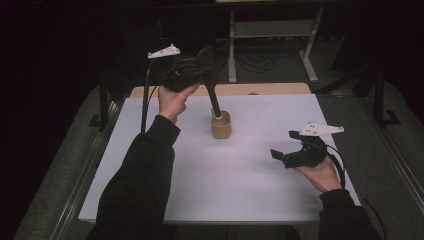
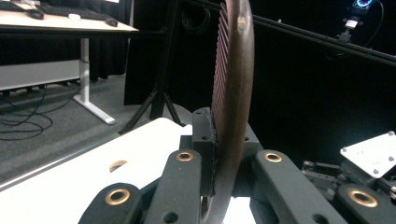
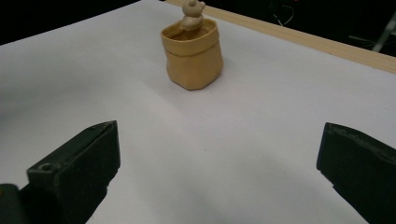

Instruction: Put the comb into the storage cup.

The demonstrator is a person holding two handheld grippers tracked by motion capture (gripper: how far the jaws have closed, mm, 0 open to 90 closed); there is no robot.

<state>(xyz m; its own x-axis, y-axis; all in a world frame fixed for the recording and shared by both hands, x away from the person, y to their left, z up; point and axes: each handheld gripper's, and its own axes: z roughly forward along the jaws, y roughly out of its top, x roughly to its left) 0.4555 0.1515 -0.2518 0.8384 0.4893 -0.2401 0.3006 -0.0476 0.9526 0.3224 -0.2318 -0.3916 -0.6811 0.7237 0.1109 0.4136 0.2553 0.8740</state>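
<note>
A dark brown hairbrush (image 1: 213,94) hangs tilted over the table, head up and handle down. My left gripper (image 1: 202,70) is shut on its head, and the handle's lower end meets the mouth of a tan pouch-like cup (image 1: 221,127). In the left gripper view the brush (image 2: 233,70) stands edge-on between the closed jaws of that gripper (image 2: 224,135). My right gripper (image 1: 282,145) hovers open and holds nothing at the table's right. In its own view the right gripper (image 3: 219,158) has wide jaws that face the cup (image 3: 191,53), where a small pale knob (image 3: 192,11) pokes out.
White sheet (image 1: 240,185) covers the table, with a wooden strip (image 1: 250,90) along its far edge. A desk frame (image 1: 270,30) and cables stand on the floor behind. A tripod (image 2: 156,100) stands past the table's corner.
</note>
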